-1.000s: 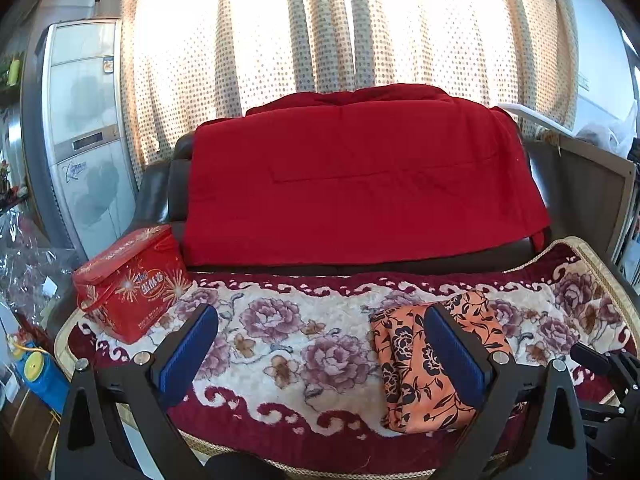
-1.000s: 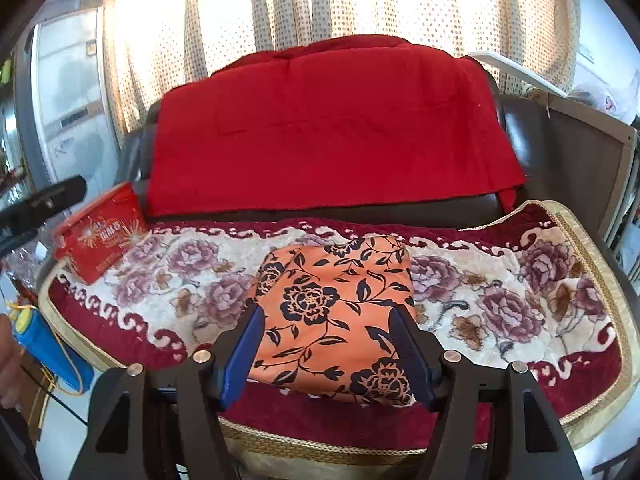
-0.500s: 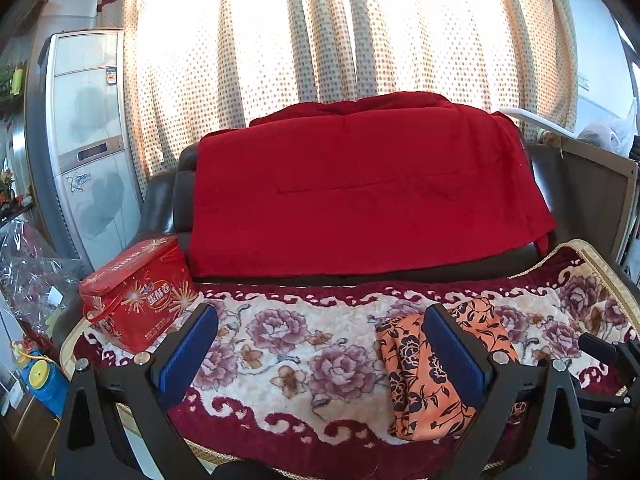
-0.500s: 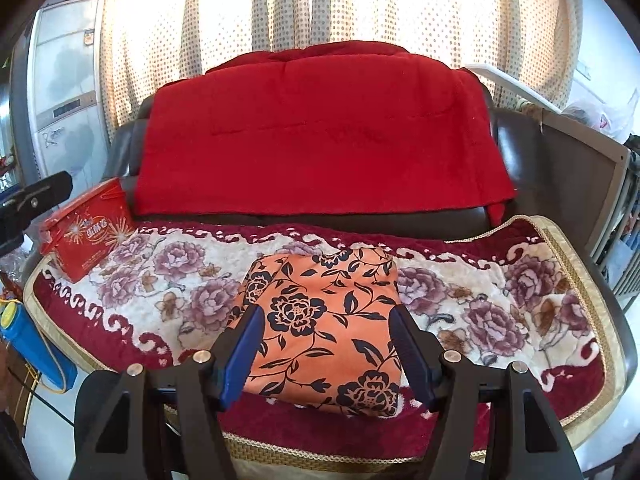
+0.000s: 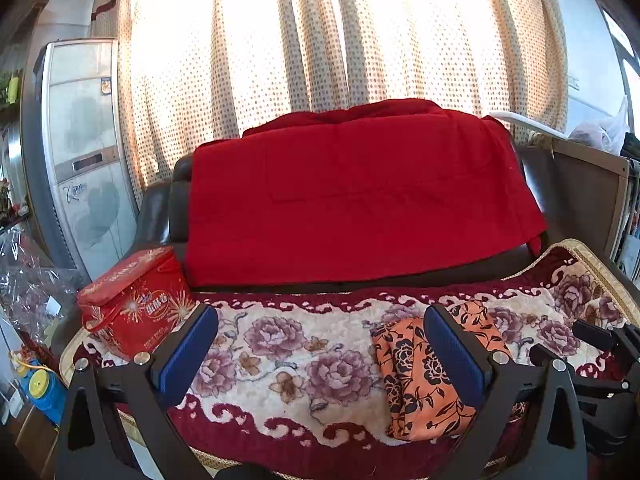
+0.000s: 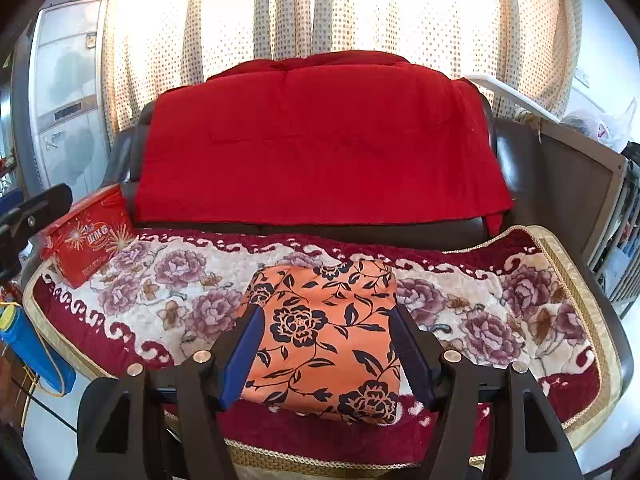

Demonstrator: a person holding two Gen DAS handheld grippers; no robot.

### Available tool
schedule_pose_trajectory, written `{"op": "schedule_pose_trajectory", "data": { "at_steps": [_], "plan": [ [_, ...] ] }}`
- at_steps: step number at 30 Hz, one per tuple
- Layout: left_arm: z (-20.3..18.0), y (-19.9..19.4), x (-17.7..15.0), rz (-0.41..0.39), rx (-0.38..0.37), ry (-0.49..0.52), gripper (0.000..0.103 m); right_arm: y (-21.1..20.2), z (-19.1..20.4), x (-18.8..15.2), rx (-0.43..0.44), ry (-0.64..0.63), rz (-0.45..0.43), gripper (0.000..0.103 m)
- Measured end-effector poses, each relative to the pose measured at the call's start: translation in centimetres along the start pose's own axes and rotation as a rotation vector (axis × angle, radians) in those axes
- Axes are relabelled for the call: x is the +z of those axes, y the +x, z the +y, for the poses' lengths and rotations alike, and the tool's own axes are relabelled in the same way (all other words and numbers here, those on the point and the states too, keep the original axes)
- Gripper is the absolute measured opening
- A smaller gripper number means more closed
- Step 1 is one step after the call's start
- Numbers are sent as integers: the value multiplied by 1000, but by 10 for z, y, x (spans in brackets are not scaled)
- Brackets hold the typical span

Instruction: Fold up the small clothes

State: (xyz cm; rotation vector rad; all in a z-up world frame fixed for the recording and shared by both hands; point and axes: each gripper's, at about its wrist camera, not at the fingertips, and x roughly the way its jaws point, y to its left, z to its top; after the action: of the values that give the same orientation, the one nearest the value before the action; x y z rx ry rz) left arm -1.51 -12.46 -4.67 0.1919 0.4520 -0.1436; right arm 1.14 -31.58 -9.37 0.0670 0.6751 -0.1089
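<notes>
Orange floral garment (image 6: 324, 336) lies folded into a compact rectangle near the sofa cushion's (image 6: 520, 292) front edge; left gripper (image 5: 320, 352) and right gripper (image 6: 326, 354) fingers wide, empty; folding apparently complete.

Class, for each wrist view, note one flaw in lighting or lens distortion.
Left wrist view: sunlight through the curtain blows out to white glare; the cabinet bows at the edge. Right wrist view: same backlit curtain; corners go dark, the orange cloth stays sharp.
</notes>
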Motion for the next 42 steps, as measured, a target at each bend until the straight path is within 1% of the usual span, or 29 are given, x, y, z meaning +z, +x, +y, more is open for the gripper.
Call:
{"op": "schedule_pose_trajectory", "data": {
  "at_steps": [9, 17, 25, 34, 42],
  "plan": [
    [0, -5, 4, -15, -14, 3, 102, -4, 3, 7, -4, -8, -16, 68],
    [2, -3, 6, -7, -32, -7, 102, -4, 4, 14, -5, -8, -26, 68],
    [2, 6, 8, 18, -55, -21, 102, -1, 4, 22, -5, -13, -30, 68],
    [4, 22, 12, 33, -55, -24, 102, 15, 7, 28, -12, -19, -10, 68],
    [2, 40, 17, 40, -73, -32, 102, 36, 8, 35, -12, -25, 15, 68]
  ]
}}
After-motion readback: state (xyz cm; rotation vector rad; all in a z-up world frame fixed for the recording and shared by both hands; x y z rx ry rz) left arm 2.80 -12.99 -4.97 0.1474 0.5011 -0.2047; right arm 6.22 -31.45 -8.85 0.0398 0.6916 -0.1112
